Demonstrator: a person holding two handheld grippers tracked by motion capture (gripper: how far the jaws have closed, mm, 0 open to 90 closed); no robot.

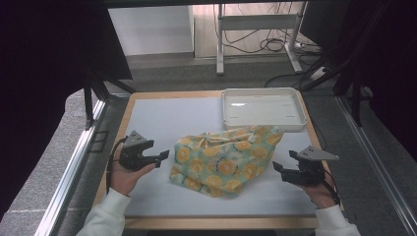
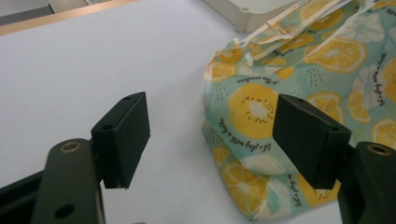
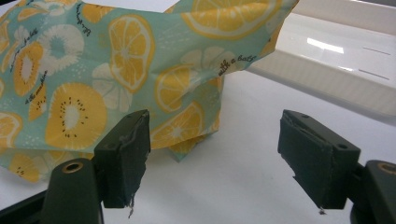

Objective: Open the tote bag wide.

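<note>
overhead, the cloth [image 1: 225, 161] overlaps the tray [image 1: 262, 92]; close views crop it.

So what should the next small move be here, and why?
Probably bring both grippers in to the cloth's side edges. The left gripper and right gripper flank it with open, empty jaws, and it lies crumpled, one corner over the white tray's rim.

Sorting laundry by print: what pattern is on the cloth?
Yellow citrus slices on mint green cloth, clearest in the right gripper view.
</note>
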